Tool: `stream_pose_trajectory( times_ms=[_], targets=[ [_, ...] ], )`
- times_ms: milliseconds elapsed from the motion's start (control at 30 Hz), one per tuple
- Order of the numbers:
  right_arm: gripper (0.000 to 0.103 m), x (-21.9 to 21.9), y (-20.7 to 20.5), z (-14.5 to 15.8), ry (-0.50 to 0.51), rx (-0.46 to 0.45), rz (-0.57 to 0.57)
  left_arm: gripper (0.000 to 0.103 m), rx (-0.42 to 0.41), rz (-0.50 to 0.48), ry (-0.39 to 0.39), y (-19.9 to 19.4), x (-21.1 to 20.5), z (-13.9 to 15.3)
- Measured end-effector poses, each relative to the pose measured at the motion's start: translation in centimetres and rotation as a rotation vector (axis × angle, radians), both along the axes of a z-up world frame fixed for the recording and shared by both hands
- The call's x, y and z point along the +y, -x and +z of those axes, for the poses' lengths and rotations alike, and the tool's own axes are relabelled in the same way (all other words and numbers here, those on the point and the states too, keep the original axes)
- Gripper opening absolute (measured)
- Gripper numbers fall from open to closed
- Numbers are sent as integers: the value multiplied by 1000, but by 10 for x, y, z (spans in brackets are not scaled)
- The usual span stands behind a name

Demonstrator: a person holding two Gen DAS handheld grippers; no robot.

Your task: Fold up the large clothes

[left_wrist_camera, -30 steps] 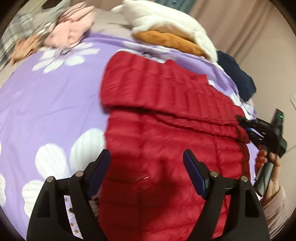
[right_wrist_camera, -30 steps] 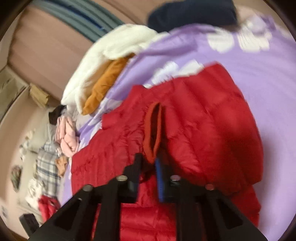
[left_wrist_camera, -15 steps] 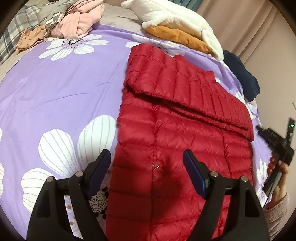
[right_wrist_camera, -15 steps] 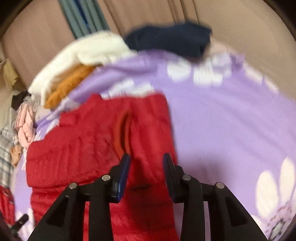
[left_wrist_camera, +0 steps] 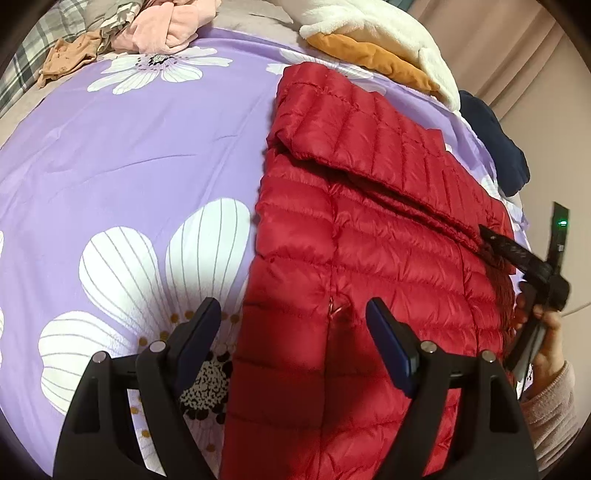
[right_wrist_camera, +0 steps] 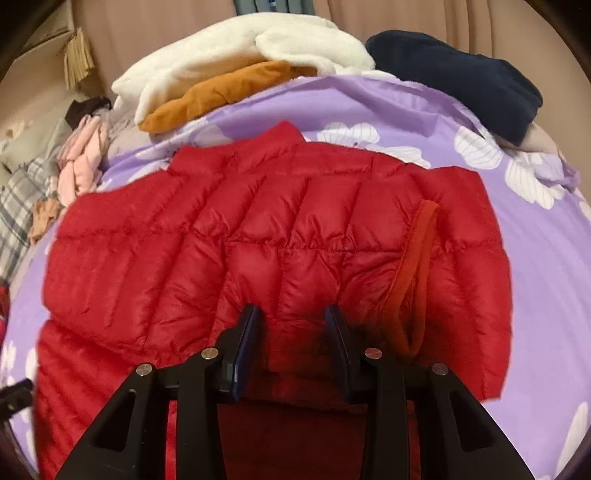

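A: Left gripper (left_wrist_camera: 293,325)?

B: Jaws wide apart, nothing between the pads. It hangs over the near part of the red down jacket (left_wrist_camera: 369,258), one finger above the jacket's left edge and the purple flowered bedsheet (left_wrist_camera: 110,166), the other over the quilted body.

A: Right gripper (right_wrist_camera: 293,334)?

B: Jaws partly apart, having just been opening. Pads are not pressing on anything; the jacket fabric shows behind the gap, so nothing gripped. From the left wrist view the right gripper (left_wrist_camera: 517,254) sits at the jacket's far right edge, held by a hand (left_wrist_camera: 546,332) in a pale knit sleeve (left_wrist_camera: 550,402).

A: Jacket layout?

B: Flat on the sheet, one sleeve (right_wrist_camera: 166,243) folded across the body. An elastic-trimmed cuff (right_wrist_camera: 413,280) lies just right of the right gripper's fingers. Collar (right_wrist_camera: 280,136) points toward the far end of the bed.

A: Surroundings?

B: Beyond the collar: a white fleece garment (right_wrist_camera: 240,48) on top of an orange one (right_wrist_camera: 218,92), a navy garment (right_wrist_camera: 461,74) to their right. Pink clothes (left_wrist_camera: 170,22) and plaid fabric (left_wrist_camera: 33,62) at the far left.
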State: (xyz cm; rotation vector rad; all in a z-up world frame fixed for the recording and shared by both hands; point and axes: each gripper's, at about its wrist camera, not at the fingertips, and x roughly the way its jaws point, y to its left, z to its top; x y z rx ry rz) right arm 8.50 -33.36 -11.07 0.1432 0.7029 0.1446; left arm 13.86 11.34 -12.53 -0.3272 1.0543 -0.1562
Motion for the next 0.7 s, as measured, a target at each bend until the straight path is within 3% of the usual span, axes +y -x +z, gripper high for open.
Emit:
stream_pose_trajectory(
  times_ms=[67, 133, 200, 400, 533, 700],
  targets=[
    [39, -11, 26, 14, -70, -37, 28, 81, 10, 6, 23, 3, 5, -1],
    [48, -16, 51, 19, -112, -50, 37, 81, 21, 15, 59, 7, 11, -2],
    [49, -27, 73, 17, -145, -50, 34, 83, 32, 26, 103, 14, 17, -4],
    [56, -82, 137, -21, -212, 18, -65, 85, 82, 27, 273, 37, 30, -18],
    [57, -117, 167, -57, -359, 88, -131, 86, 78, 23, 371, 50, 34, -22],
    [57, -121, 192, -81, -527, 106, -72, 87, 95, -19, 459, 66, 26, -23]
  ],
)
